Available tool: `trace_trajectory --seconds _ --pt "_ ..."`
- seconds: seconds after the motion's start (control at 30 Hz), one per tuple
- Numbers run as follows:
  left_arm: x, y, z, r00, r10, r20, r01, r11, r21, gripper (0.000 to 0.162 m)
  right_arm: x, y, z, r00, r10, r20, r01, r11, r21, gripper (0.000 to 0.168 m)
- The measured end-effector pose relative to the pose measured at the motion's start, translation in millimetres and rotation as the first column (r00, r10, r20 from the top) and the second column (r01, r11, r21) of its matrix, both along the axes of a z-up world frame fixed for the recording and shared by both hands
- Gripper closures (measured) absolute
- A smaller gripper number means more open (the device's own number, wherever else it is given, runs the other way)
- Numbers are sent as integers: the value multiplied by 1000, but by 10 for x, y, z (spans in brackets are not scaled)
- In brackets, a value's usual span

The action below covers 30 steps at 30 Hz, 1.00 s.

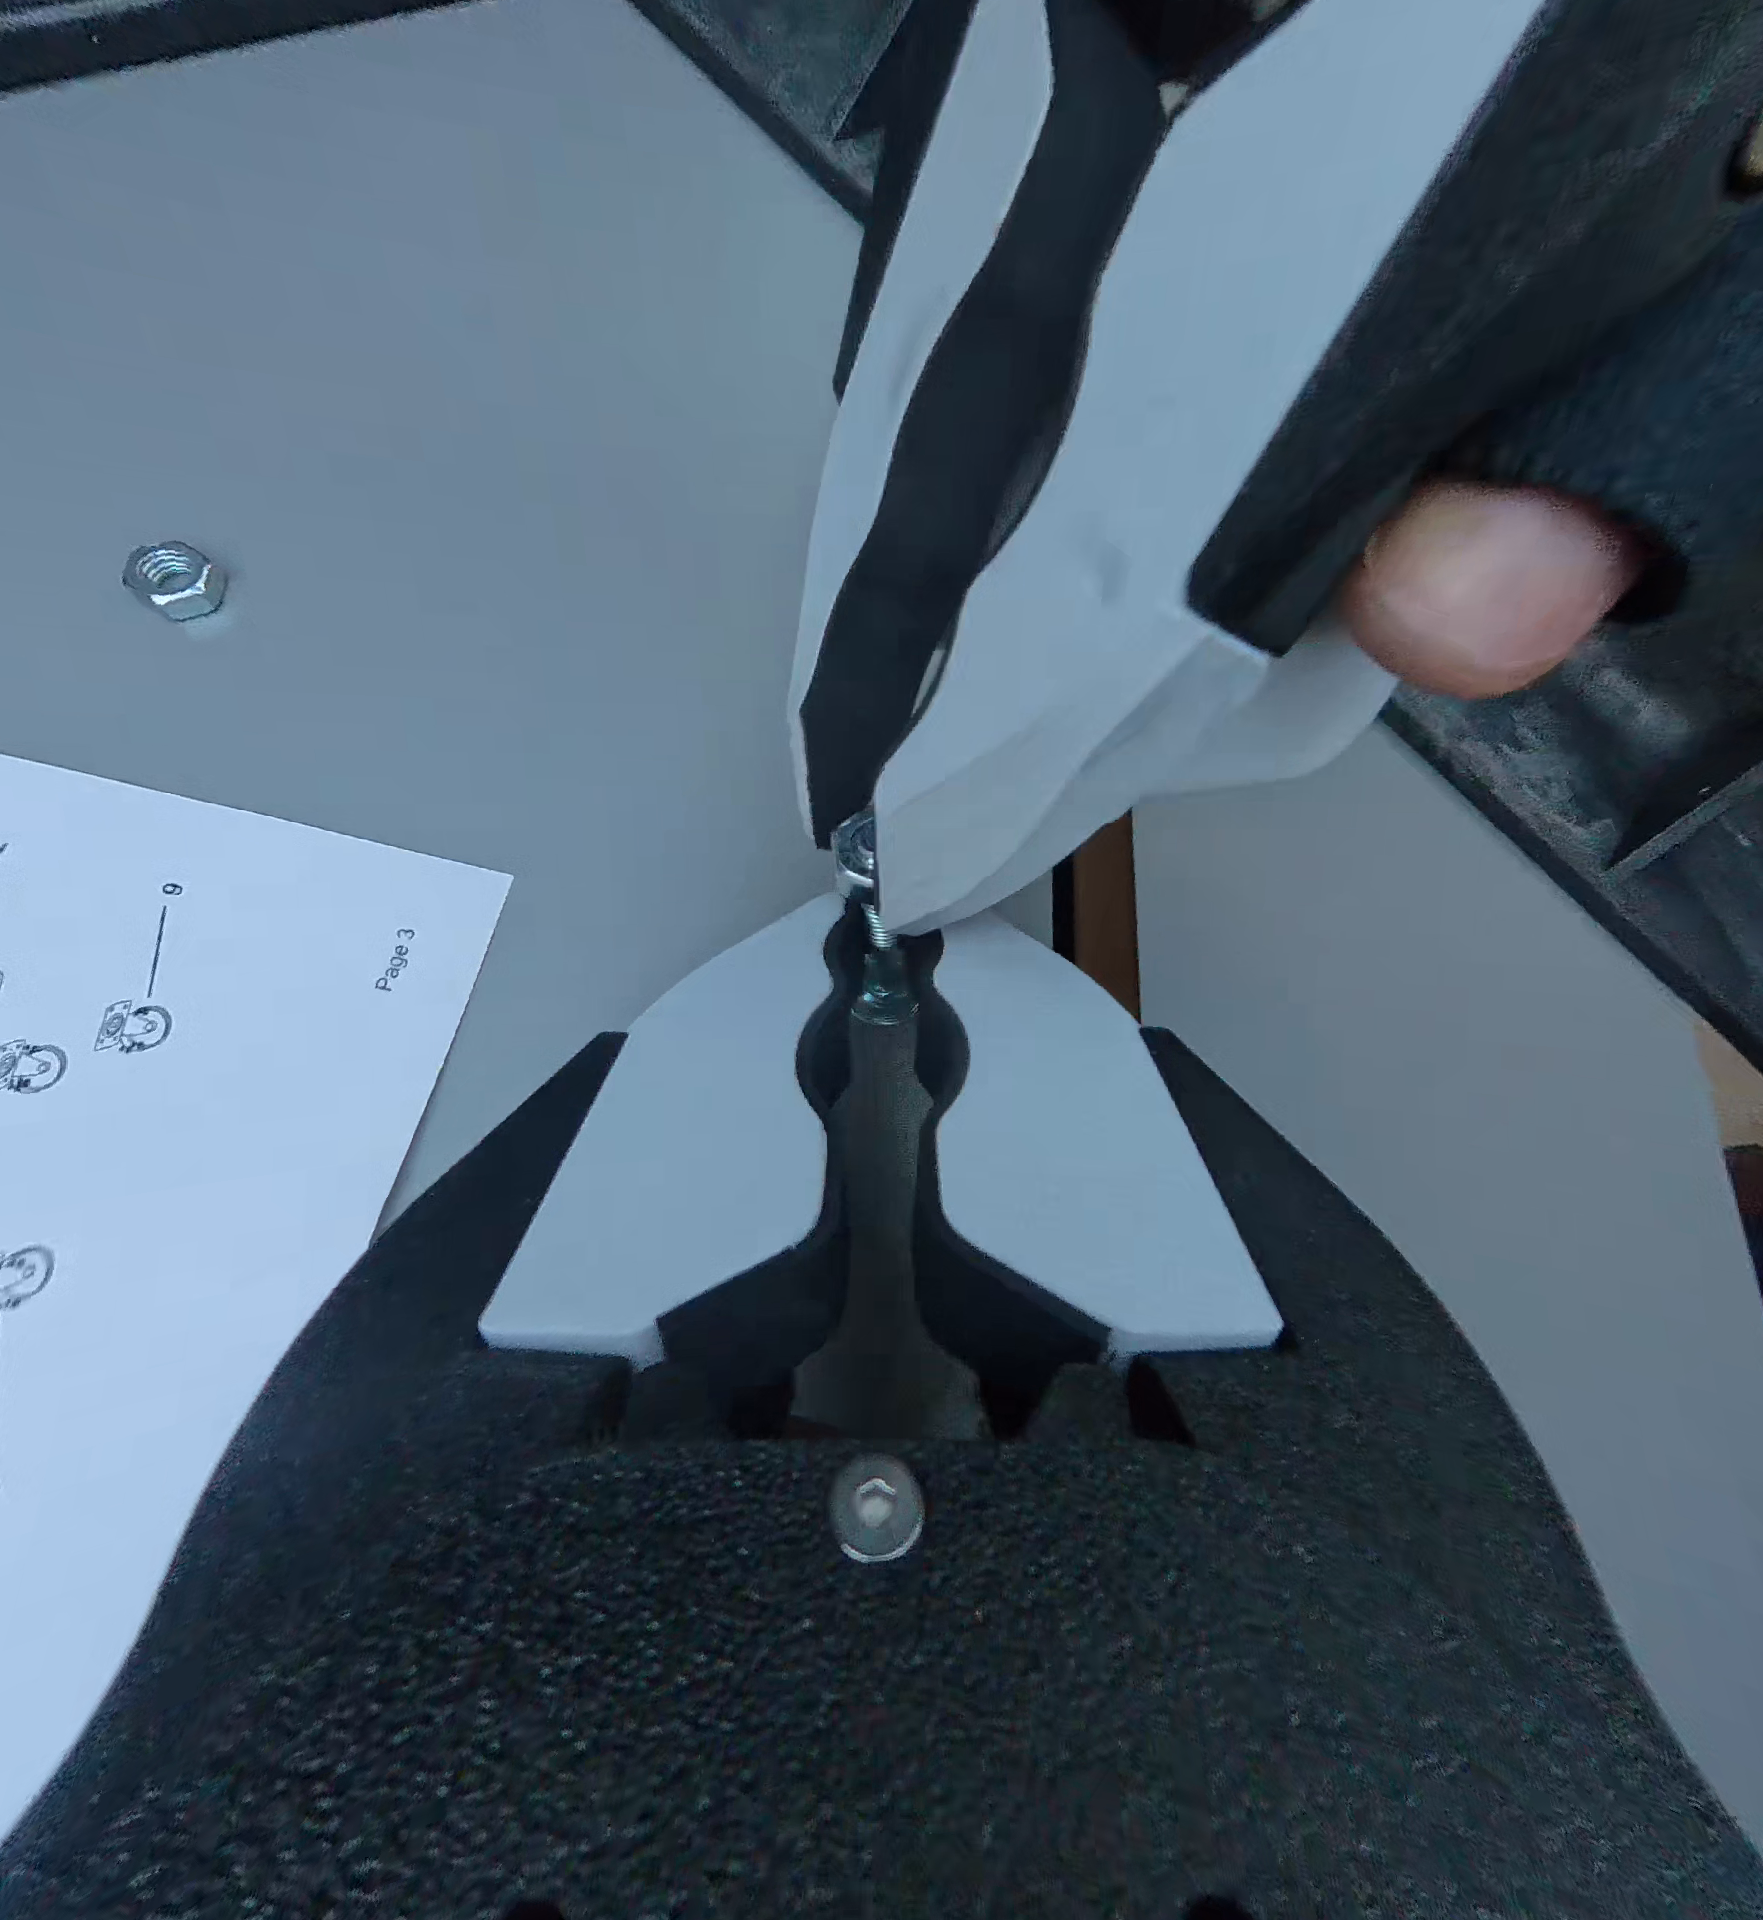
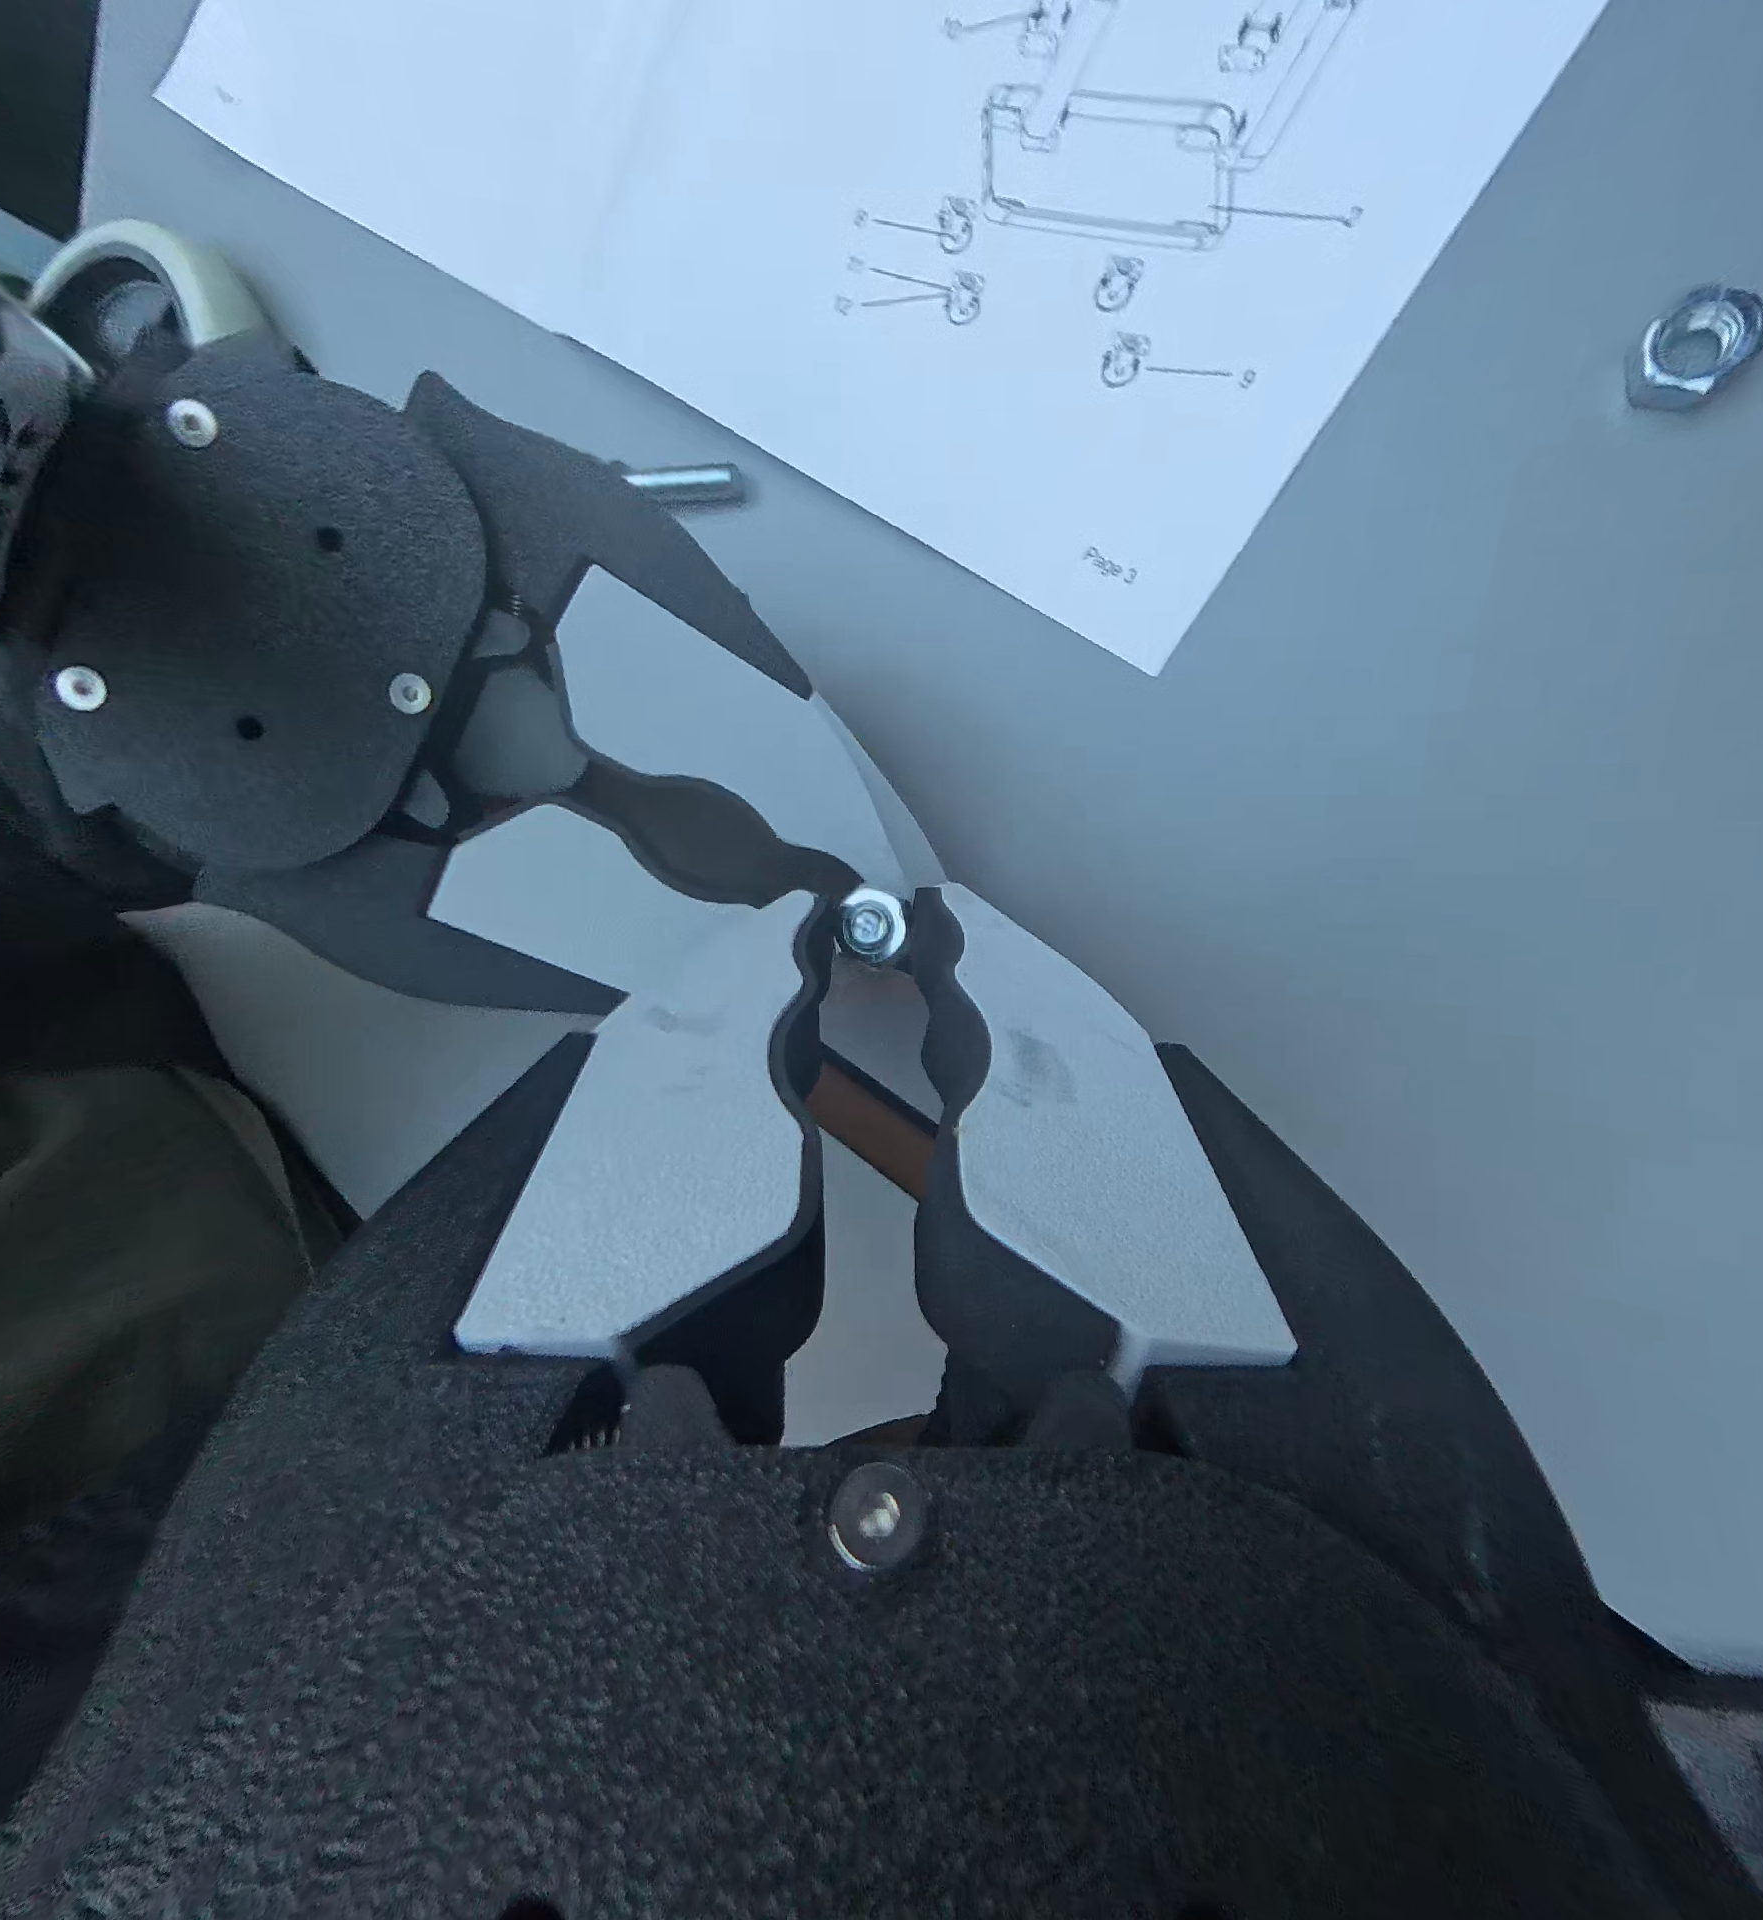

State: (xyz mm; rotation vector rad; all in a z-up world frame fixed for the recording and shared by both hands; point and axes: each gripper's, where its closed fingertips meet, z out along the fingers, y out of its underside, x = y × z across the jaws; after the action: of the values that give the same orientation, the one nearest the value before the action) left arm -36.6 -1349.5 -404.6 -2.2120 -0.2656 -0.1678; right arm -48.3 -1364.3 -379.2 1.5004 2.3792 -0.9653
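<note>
My left gripper (image 1: 882,940) is shut on a bolt (image 1: 879,1003) whose threaded tip pokes out past the fingertips. My right gripper (image 2: 869,914) is shut on a small silver nut (image 2: 869,925), pinched at its very tips. In the left wrist view the right gripper (image 1: 851,831) comes down from the upper right, and its nut (image 1: 854,854) sits on the end of the bolt's thread. In the right wrist view the left gripper (image 2: 823,878) reaches in from the left and meets the nut. Both are held just above the grey table (image 1: 441,364).
A white sheet with line drawings (image 1: 181,1091) lies on the table, also in the right wrist view (image 2: 752,260). A loose hex nut (image 1: 176,582) lies beyond it (image 2: 1698,348). A metal pin (image 2: 685,486) lies by the sheet's edge. A thumb (image 1: 1479,592) presses the right gripper's handle. Both grippers' tips are close together, under 4 cm apart.
</note>
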Motion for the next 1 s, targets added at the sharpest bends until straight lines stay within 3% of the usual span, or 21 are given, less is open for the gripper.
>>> trace_trajectory --seconds 0.03,0.17,0.4,0.53,0.67,0.83,0.97,1.0 --pt "-9 -33 51 1000 11 6 -11 1000 6 155 -2 -19 63 1000 4 -31 -4 1000 -4 150" --pt "-127 -198 381 996 87 -25 -86 996 38 155 3 -66 341 991 35 -132 -29 998 48 150" --pt "-317 -597 1061 933 208 -295 -204 978 45 155 -75 -404 1113 951 56 -303 -35 997 74 143" --pt "-275 -822 1391 871 217 -442 -230 973 24 155 -42 -730 1498 920 109 -375 -79 992 95 143" --pt "-140 -988 1610 828 176 -533 -218 976 -16 155 20 -926 1621 894 195 -402 -117 971 211 141" --pt "10 -1154 1795 828 153 -539 -202 979 -33 155 185 -1140 1788 859 314 -405 -223 940 257 152" --pt "157 -1232 2054 884 168 -435 -158 986 59 153 293 -1243 2053 848 345 -401 -286 937 203 155" --pt "195 -1251 2127 898 172 -405 -149 985 89 146 305 -1249 2114 850 349 -394 -296 936 191 155"
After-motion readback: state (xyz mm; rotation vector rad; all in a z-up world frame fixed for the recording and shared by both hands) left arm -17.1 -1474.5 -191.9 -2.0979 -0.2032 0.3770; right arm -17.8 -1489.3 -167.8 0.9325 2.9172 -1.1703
